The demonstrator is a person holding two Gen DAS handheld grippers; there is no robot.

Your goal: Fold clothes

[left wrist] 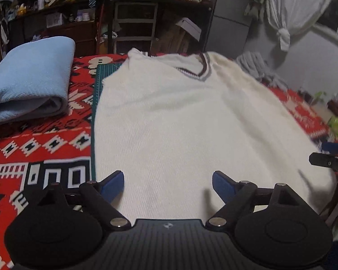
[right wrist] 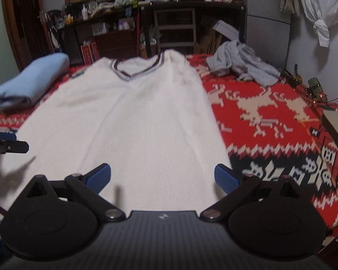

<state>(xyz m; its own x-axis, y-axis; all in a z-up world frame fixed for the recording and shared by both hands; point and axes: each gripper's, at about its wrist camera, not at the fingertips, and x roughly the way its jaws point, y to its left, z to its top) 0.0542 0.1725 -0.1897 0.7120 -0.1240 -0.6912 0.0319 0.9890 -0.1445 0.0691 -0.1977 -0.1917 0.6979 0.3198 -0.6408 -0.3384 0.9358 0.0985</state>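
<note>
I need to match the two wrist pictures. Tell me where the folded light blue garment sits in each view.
Left wrist: folded light blue garment at upper left, left of the white V-neck sweater.
Right wrist: folded light blue garment at left edge, again left of the sweater.
Shared landmark: the sweater's striped V collar.

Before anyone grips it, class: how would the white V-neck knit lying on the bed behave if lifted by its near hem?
The white knit lies flat and follows the bedspread, so it is probably floppy and would sag between grip points. Its ribbed weave suggests it may stretch. It looks thick, so likely fairly heavy for a top.
</note>
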